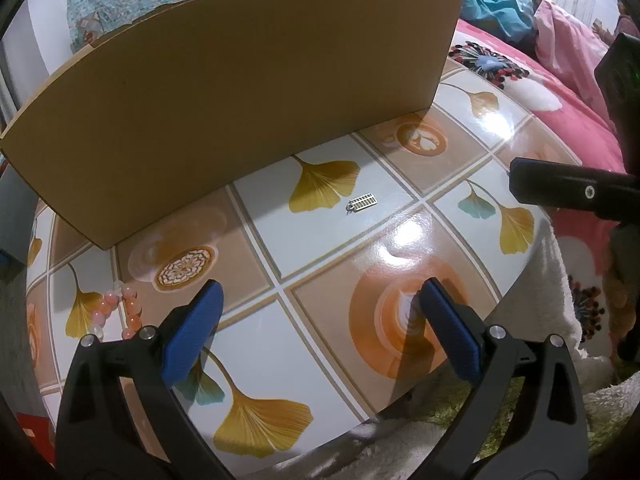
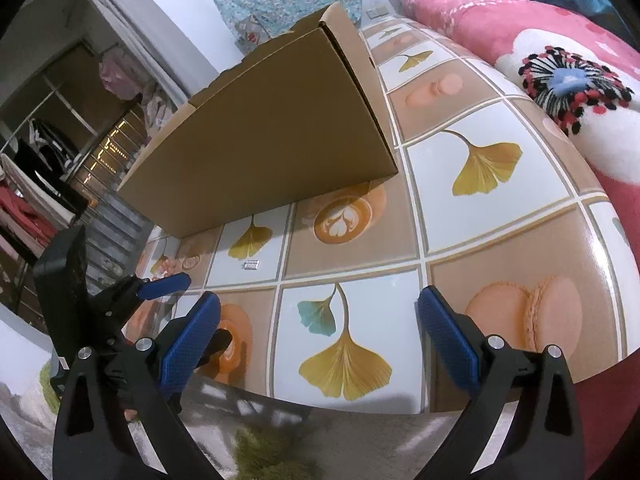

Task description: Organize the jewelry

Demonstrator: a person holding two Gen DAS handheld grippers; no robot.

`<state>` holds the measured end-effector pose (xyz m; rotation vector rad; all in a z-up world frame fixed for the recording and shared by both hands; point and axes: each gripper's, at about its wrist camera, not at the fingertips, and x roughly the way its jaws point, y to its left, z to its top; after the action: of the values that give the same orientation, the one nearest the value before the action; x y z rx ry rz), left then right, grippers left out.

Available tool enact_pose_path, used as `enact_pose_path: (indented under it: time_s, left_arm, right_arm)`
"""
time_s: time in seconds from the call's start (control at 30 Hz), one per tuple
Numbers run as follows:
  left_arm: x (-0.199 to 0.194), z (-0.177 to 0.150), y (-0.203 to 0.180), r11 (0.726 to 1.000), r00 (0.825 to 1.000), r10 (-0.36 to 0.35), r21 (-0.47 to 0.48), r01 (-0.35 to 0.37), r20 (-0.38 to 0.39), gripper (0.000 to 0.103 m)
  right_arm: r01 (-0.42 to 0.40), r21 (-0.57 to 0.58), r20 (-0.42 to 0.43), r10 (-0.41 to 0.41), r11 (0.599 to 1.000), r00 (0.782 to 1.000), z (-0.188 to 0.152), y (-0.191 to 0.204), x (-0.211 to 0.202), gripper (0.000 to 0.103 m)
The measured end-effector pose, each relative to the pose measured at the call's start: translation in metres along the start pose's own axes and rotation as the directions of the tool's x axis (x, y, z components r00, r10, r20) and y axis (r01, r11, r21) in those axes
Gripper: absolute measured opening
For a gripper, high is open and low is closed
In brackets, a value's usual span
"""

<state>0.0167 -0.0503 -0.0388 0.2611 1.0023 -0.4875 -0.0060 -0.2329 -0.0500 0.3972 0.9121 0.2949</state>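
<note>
A small silver rectangular pendant [image 1: 362,203] lies on a white tile of the table [image 1: 320,240], beside a printed ginkgo leaf; the right wrist view shows this pendant [image 2: 252,265] too. A bracelet of pink and clear beads [image 1: 120,312] rests near the table's left edge. My left gripper [image 1: 320,328] hovers over the near part of the table, open, nothing between its blue pads. My right gripper [image 2: 318,336] is open and empty over the table's near edge. A brown cardboard box [image 1: 240,92] stands behind the pendant.
The table carries a glossy tile print of leaves and coffee cups. A pink flowered blanket [image 2: 560,72] borders the table on the right. Fluffy white and green rug [image 2: 260,452] lies below the near edge. The right gripper's black finger [image 1: 568,188] juts in from the right.
</note>
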Motion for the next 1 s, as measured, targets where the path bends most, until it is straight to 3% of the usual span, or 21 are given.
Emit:
enact_pose_path:
  time_s: [0.5, 0.87, 1.0]
  left_arm:
    - [0.0050, 0.0055, -0.0028, 1.000, 1.000, 0.005, -0.009, -0.006, -0.028, 0.096]
    - [0.0048, 0.0053, -0.0027, 1.000, 1.000, 0.014, -0.025, -0.015, -0.028, 0.096]
    - [0.0046, 0.0062, -0.0030, 0.999, 0.999, 0.018, -0.029, -0.019, -0.031, 0.096]
  right_arm:
    - [0.057, -0.008, -0.059, -0.057, 0.998, 0.997, 0.0058, 0.0073, 0.0053, 0.097]
    - [-0.008, 0.043, -0.063, 0.011, 0.999, 0.998, 0.0089, -0.0018, 0.0036, 0.097]
    - [0.004, 0.032, -0.067, -0.002, 0.999, 0.998, 0.0093, -0.0004, 0.0041, 0.097]
